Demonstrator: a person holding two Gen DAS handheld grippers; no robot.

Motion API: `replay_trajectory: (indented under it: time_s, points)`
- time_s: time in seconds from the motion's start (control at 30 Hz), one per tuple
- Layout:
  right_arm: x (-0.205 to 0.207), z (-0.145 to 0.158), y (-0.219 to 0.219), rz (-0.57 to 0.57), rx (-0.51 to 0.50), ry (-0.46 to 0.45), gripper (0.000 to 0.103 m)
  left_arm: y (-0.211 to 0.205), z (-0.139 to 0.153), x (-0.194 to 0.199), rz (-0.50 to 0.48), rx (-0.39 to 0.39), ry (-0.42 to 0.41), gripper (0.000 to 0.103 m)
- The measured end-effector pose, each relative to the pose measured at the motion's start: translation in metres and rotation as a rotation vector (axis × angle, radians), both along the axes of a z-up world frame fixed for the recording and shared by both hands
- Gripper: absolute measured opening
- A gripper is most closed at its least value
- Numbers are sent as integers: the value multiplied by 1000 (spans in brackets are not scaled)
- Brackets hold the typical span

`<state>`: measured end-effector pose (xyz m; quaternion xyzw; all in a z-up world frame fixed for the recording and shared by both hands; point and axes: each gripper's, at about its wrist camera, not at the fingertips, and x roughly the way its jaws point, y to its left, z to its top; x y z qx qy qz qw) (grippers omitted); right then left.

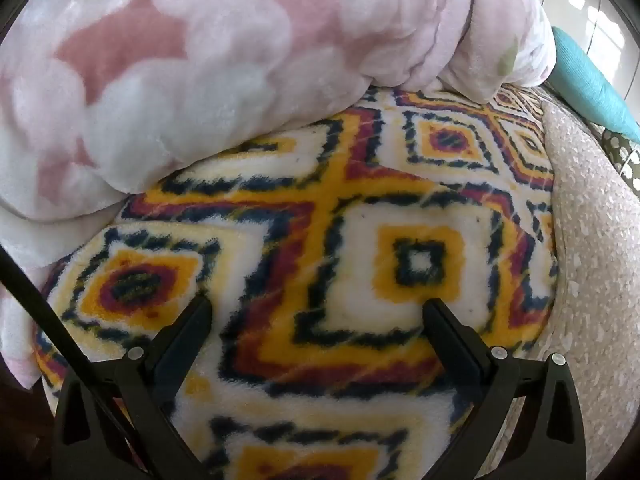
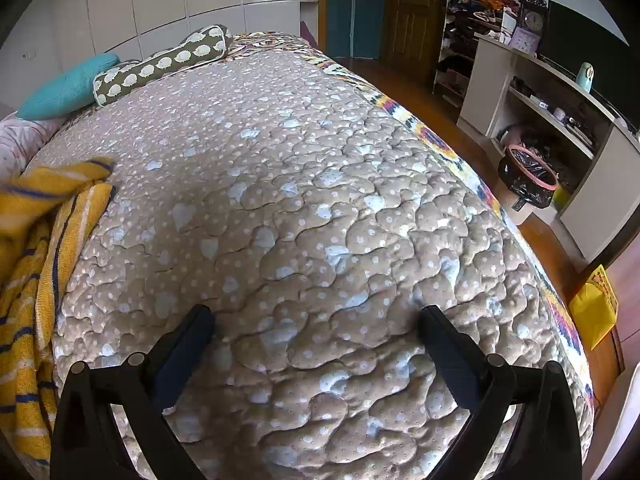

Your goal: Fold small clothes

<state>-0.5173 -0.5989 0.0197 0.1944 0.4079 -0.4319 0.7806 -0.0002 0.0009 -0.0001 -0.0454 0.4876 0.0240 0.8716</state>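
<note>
1. While both tools hovered over the bed, the left claw (image 1: 316, 312) stood released, its jaws wide apart and nothing between them, above a fleece blanket (image 1: 360, 240) with a diamond pattern in yellow, maroon and navy.
2. At 11 o'clock in the left wrist view lay a bulky pink floral blanket (image 1: 200, 60), heaped and resting on the patterned fleece.
3. The right claw (image 2: 316, 314) was likewise released and empty, poised over a beige quilted bedspread (image 2: 320, 200) dotted with pale hearts.
4. The garment to be folded, a yellow knit with navy and white stripes (image 2: 36, 260), lay crumpled at 9 o'clock in the right wrist view, at the left edge of the bedspread and well apart from the right claw.
5. Judged from its loose folds, the knit was probably light, soft and limp; it would likely sag and drag when lifted, not slide stiffly.
6. A sensible hold would be a hem or corner at the outer edge of the heap, one claw to each side, so the cloth could be spread flat before folding. Which edge was the hem could not be told.
7. At 11 o'clock lay a teal cushion (image 2: 68, 84) and an olive patterned bolster (image 2: 160, 64).
</note>
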Motion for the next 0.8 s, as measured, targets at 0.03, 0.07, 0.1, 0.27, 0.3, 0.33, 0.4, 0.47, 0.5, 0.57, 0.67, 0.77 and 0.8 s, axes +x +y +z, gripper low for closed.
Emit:
replay_trajectory:
  time_s: [0.03,0.07,0.1,0.27,0.3,0.33,0.4,0.47,0.5,0.57,0.67,0.77,0.8]
  points:
    - [0,0,0,0,2,-7,103,-2,0,0,0,63,8,103]
    - [0,0,0,0,2,-2,103,-4,0,1,-1,85,8,103]
    - [0,0,0,0,1,-2,103,-3,0,0,-2,69,1,103]
    - [0,0,0,0,1,-2,103,-3,0,0,-1,45,-3,103]
    - [0,1,0,0,1,-2,103,-3,0,0,-1,44,-3,103]
    - [0,0,0,0,1,-2,103,-3,0,0,-2,43,-2,103]
    - [0,0,0,0,1,-2,103,-3,0,0,-1,40,-3,103]
    - [0,0,0,0,1,-2,103,-2,0,0,-1,39,-3,103]
    - [0,0,0,0,1,-2,103,-2,0,0,-1,38,-3,103]
    - [0,0,0,0,1,-2,103,-2,0,0,-1,38,-3,103]
    - [0,0,0,0,1,-2,103,-2,0,0,-1,37,-3,103]
    - [0,0,0,0,1,-2,103,-2,0,0,-1,37,-3,103]
    - [0,0,0,0,1,-2,103,-2,0,0,-1,37,-3,103]
